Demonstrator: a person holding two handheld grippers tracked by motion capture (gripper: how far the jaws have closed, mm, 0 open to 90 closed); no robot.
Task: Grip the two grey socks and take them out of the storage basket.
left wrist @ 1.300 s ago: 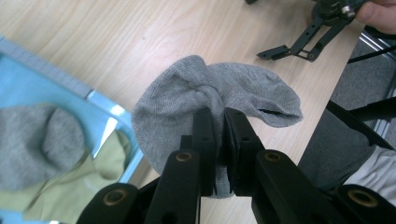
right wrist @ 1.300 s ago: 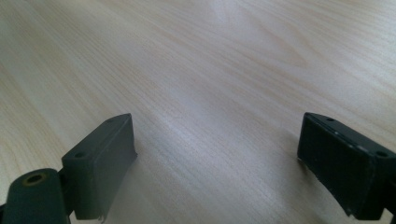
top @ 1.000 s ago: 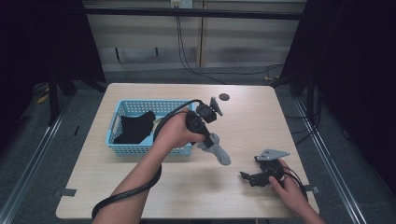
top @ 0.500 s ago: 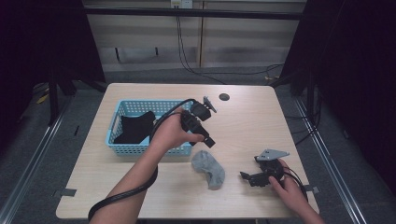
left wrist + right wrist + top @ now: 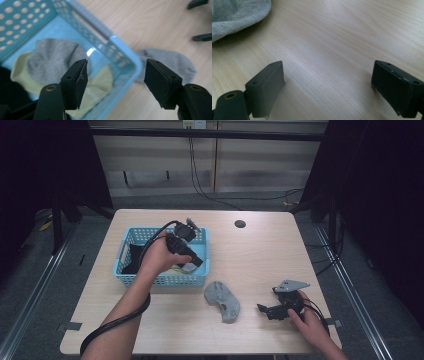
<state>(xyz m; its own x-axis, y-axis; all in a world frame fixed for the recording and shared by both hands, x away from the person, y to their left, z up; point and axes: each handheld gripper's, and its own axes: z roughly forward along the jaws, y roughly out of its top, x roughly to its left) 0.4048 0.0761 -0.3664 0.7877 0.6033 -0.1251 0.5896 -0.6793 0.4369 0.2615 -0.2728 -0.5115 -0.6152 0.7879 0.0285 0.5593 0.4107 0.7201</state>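
left gripper (image 5: 196, 261) at frame centre-left, over the right end of the blue basket (image 5: 131, 276); jaws just opened, nothing between them. grey sock (image 5: 223, 300) flat on the table (image 5: 260, 250), lower centre, just beside the basket. right gripper (image 5: 264, 309) at lower right, jaws apart and empty, near the sock.

The left gripper (image 5: 116, 77) has its black jaws apart, just opened, with nothing between them. Under them is the corner of a blue basket (image 5: 120, 53) — inside lie a grey sock (image 5: 50, 58) on a yellow one (image 5: 100, 82). Another grey sock (image 5: 170, 62) lies outside on the table (image 5: 150, 22).
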